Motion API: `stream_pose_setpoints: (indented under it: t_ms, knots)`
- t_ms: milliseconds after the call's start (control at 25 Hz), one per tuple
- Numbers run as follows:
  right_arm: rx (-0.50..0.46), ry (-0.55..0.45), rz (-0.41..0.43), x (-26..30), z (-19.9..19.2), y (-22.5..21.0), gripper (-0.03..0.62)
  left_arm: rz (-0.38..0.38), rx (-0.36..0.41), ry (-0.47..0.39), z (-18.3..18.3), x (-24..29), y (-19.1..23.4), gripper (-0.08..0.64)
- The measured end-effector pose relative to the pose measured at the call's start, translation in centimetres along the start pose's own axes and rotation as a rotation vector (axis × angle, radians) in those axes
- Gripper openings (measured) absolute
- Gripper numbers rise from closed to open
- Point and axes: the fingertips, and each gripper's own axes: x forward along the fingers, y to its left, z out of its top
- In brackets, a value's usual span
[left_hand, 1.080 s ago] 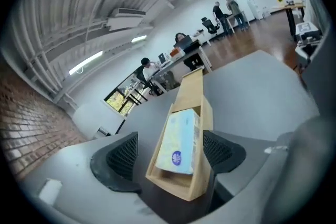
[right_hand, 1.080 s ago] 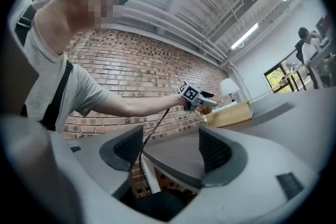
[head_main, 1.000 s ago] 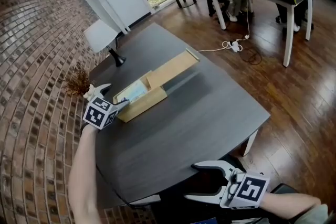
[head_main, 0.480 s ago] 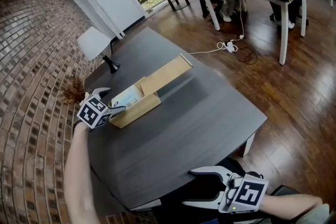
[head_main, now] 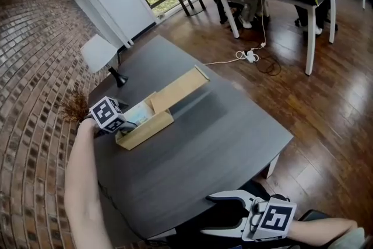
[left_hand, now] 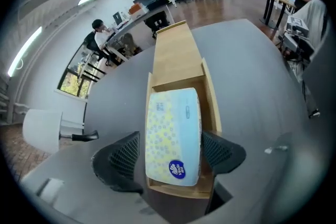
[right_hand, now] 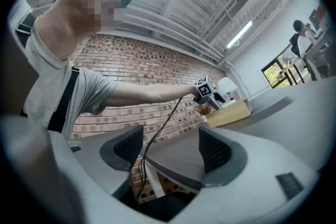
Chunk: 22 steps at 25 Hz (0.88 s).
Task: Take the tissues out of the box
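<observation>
Noted left gripper (left_hand: 170,150), jaws apart, straddling tissue pack (left_hand: 173,128) in wooden box (left_hand: 210,99) running toward 12 o'clock.

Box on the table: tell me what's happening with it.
A person holds a gripper in each hand. The left gripper is at the open wooden box, jaws apart on either side of the tissue pack, which lies inside, not yet lifted. The right gripper hangs open and empty off the table's near edge.
</observation>
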Motion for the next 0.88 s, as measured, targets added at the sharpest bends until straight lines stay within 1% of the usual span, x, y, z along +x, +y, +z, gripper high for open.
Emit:
stream_pose_setpoints:
  t_ms: [80, 200, 320, 400, 520, 640, 800, 880]
  knots:
    - [0.014, -0.004, 0.002, -0.1, 0.1, 0.0, 0.328, -0.042, -0.021, 0.010, -0.1, 0.7, -0.2, 0.368]
    - [0.034, -0.015, -0.001, -0.2, 0.1, -0.2, 0.328, -0.079, -0.027, 0.006, 0.2, 1.8, -0.5, 0.373]
    - [0.060, -0.034, -0.010, -0.4, 0.0, -0.7, 0.327, -0.083, -0.010, -0.006, 0.6, 1.9, -0.5, 0.371]
    - [0.072, -0.036, -0.010, -0.4, 0.0, -0.8, 0.327, -0.071, 0.009, -0.017, 0.6, 1.8, -0.5, 0.353]
    - [0.071, -0.032, -0.006, -0.4, 0.0, -0.8, 0.327, -0.015, 0.029, -0.032, 0.4, 1.3, 0.0, 0.342]
    - [0.062, -0.030, -0.004, -0.3, 0.1, -0.6, 0.327, 0.064, 0.020, -0.056, 0.6, -1.0, 1.3, 0.342]
    - [0.036, -0.020, -0.011, -0.4, -0.4, -0.6, 0.327, 0.167, 0.000, -0.140, 1.1, -7.1, 2.5, 0.341]
    - [0.041, -0.022, -0.005, -0.3, 0.0, -0.2, 0.327, 0.200, -0.004, -0.189, 1.2, -10.5, 2.1, 0.341]
